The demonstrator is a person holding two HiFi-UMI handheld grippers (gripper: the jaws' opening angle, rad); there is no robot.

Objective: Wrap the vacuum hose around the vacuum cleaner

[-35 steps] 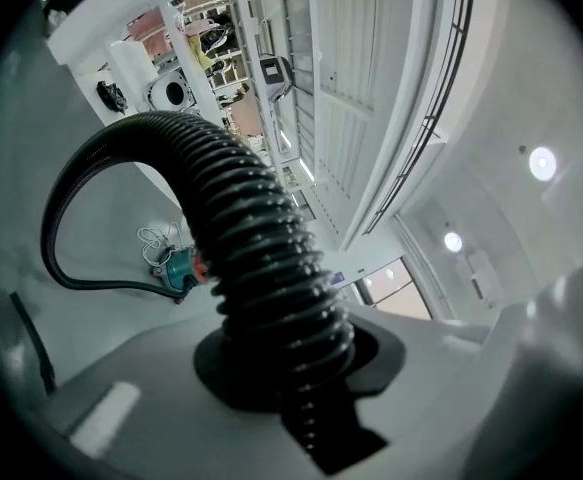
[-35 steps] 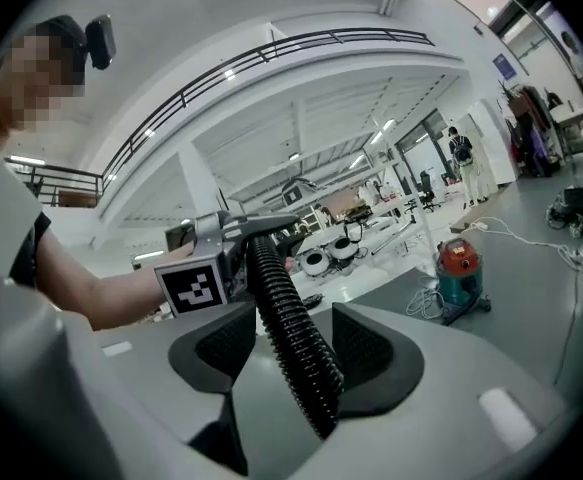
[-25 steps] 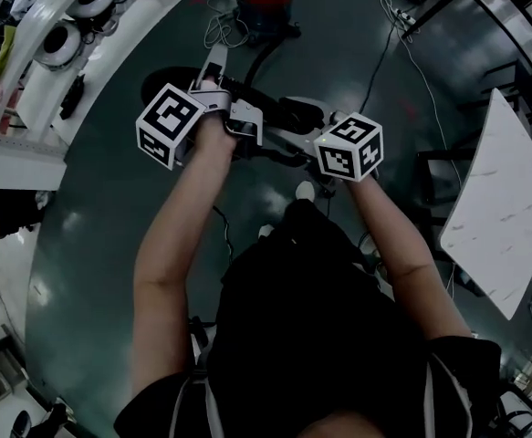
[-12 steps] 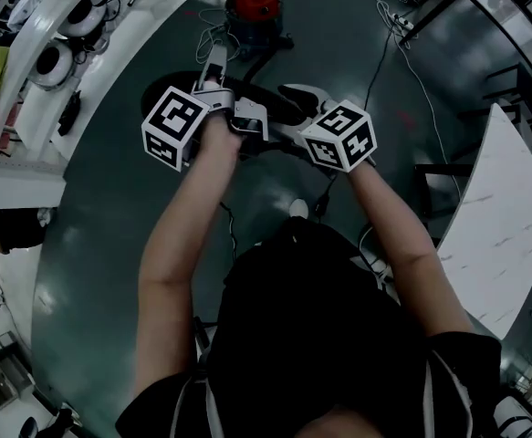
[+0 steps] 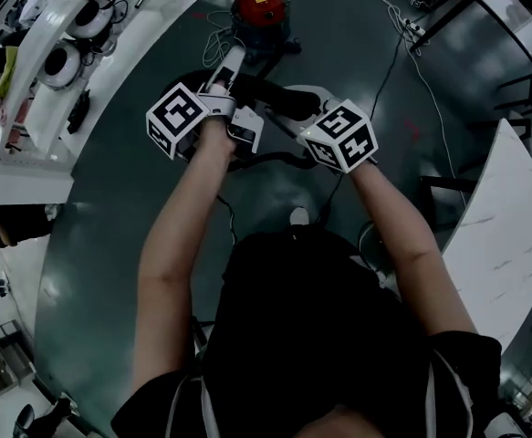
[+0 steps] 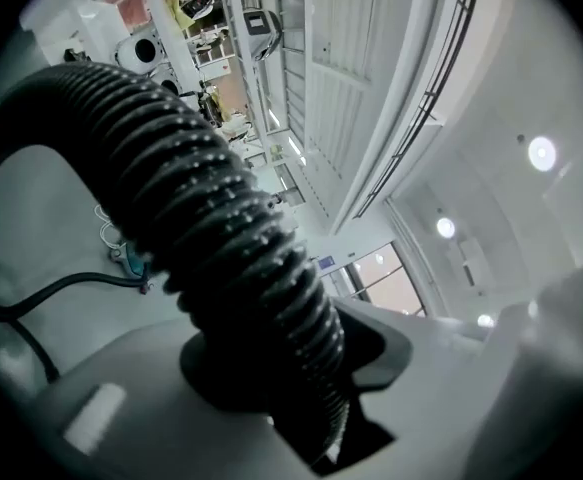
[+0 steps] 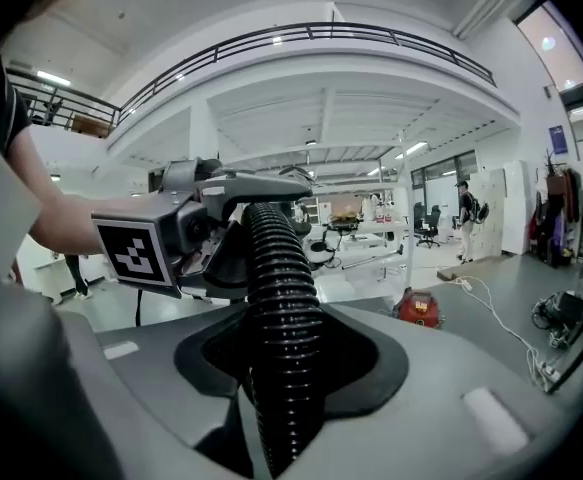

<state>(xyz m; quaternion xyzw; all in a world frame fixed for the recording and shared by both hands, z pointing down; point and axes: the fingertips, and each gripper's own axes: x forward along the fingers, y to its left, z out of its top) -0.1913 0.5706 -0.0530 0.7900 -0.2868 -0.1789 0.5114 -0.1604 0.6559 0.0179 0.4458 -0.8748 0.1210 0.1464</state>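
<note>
Black ribbed flexible vacuum hose (image 6: 201, 198) lying between left gripper (image 5: 231, 69) fingers (image 6: 91, 408). Fingers having just been opening, standing slightly apart, not pinching hose.

Right gripper (image 5: 295, 100) fingers (image 7: 491, 408) having just been closing around same hose, dark gaps showing either side, not clamping.

Both grippers sitting upper centre of head view, hose bridging them. Round red vacuum cleaner (image 5: 258, 3) standing on dark floor (image 5: 110, 245) at top of frame.

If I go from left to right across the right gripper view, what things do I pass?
Marker cube → hose → vacuum cleaner → person standing far off.
</note>
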